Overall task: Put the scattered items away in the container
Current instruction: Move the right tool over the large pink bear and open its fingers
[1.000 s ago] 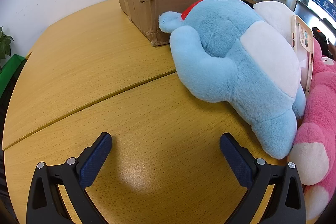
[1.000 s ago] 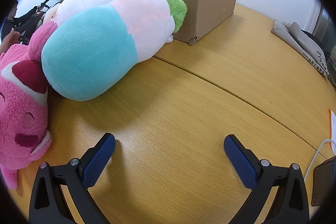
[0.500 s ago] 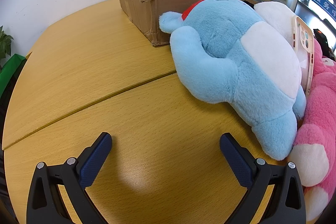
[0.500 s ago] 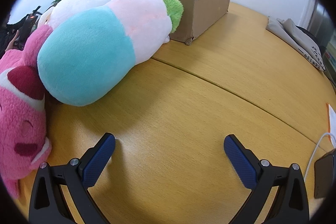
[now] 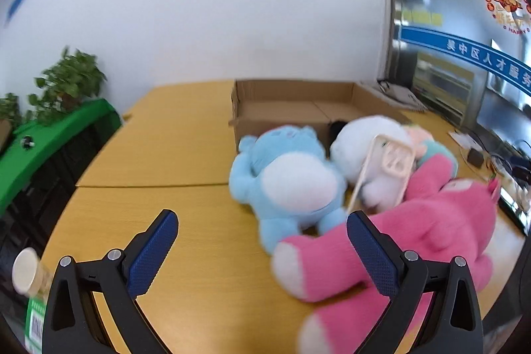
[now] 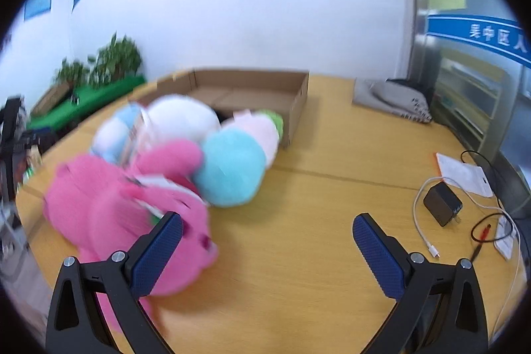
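Nothing is packed yet: the brown cardboard box [image 5: 298,108] looks empty, with the light-blue plush toy [image 5: 285,181], fluffy pink plush toy [image 5: 415,231] and teal-and-pink plush [image 6: 235,165] heaped before it on the wooden surface [image 5: 166,155]. Left claw [image 5: 262,254] and right claw [image 6: 265,257] hang released, gripping nothing; next, one probably must close on a toy

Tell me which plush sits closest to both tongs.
The pink plush, front of the pile; blue plush, white plush and teal-pink plush lie nearer the cardboard box.
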Tool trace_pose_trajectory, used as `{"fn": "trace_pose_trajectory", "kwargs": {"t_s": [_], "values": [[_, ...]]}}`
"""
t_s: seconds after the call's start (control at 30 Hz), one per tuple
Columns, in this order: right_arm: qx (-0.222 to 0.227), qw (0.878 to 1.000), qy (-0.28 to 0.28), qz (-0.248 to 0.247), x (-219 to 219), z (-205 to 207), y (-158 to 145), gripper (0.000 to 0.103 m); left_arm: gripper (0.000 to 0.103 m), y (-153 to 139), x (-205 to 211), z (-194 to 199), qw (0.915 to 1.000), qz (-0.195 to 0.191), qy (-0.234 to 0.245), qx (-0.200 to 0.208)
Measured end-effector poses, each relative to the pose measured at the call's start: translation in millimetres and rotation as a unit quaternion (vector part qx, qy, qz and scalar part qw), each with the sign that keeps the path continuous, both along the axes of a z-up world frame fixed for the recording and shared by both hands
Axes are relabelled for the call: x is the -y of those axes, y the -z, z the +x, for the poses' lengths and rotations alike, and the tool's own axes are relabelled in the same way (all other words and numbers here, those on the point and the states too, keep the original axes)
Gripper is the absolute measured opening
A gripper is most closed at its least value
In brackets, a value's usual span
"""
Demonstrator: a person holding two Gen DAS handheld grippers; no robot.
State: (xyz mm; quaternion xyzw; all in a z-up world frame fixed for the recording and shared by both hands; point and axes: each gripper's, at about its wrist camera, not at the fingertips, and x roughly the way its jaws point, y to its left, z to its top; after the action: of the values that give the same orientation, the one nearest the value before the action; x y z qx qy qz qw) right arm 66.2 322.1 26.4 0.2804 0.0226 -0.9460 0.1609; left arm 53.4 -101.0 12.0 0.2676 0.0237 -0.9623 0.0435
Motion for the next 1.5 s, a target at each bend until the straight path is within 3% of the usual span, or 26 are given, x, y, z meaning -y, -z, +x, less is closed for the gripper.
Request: {"fn": "trace_pose_trajectory", "kwargs": {"t_s": [0.1,0.2,0.4,0.53,0.93,1.5], "values": [[0.018,0.999,0.014,-0.034,30.0,4.4,-3.8,0.102,0.103,-14.7,-42.3,2.0,0.9999,0.007,0.013,-0.001],[0.026,0.999,0.020,-0.010,68.9,16.7,0.9,0.102,0.103,-17.1,-65.2,3.8,0.9981,0.027,0.051,0.021],[0.077,0.996,0.034,0.027,106.4,32.0,18.7,0.102,0.103,2.0,-89.8,4.2,0.9942,0.077,0.026,0.071],[0.062,0.994,0.065,0.064,105.4,37.5,16.7,0.102,0.103,8.0,-91.9,7.7,0.9918,0.087,0.017,0.091],[0.075,0.994,0.058,0.049,102.4,31.3,19.7,0.102,0.103,14.8,-79.7,2.4,0.9846,0.137,0.021,0.106],[0.095,0.994,0.046,0.025,97.3,17.7,32.0,0.102,0.103,24.2,-85.8,-10.9,0.9785,0.154,0.049,0.128]]}}
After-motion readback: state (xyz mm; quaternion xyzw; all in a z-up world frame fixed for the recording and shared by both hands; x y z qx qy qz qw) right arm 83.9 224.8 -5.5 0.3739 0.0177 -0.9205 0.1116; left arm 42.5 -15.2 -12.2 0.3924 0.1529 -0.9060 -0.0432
